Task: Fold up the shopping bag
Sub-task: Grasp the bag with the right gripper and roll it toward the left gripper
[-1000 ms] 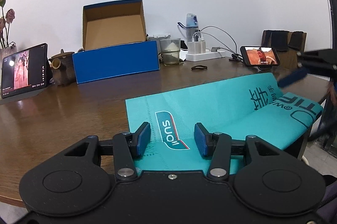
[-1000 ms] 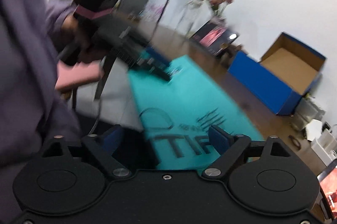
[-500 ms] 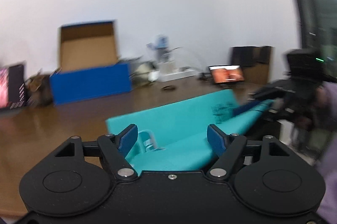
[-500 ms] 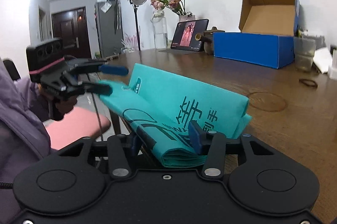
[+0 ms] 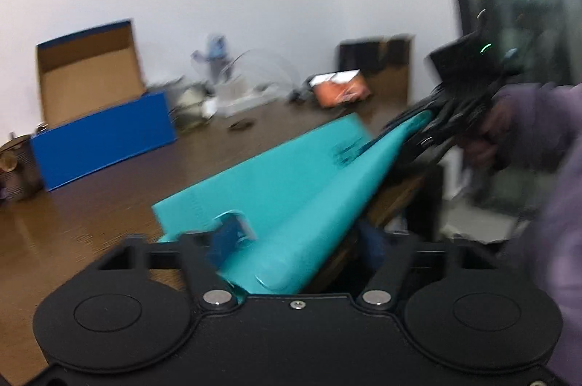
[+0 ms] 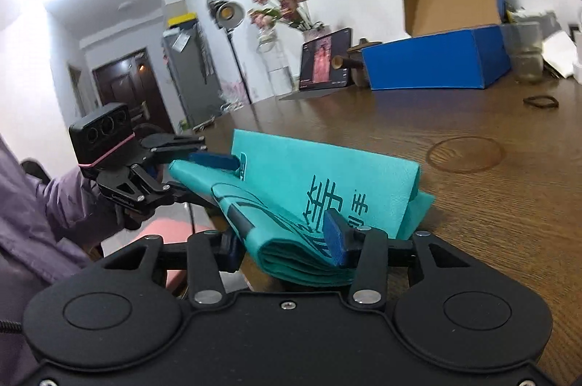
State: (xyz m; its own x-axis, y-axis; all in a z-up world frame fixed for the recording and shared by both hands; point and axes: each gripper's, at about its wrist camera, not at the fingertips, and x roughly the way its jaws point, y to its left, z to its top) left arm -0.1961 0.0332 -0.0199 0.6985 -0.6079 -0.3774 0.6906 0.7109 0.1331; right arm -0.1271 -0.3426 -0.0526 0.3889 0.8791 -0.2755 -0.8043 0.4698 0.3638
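Bag mid-fold
Both hand-held grippers, left (image 6: 203, 164) and right (image 6: 287, 240), clamp the bag (image 6: 327, 175), partly folded over the worktop (image 6: 473, 204); more folds likely remain.

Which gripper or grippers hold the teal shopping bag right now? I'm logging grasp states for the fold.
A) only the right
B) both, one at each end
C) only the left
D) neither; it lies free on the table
B: the left gripper pinches one end of the shopping bag, and the right gripper clamps the folded layers at the other.
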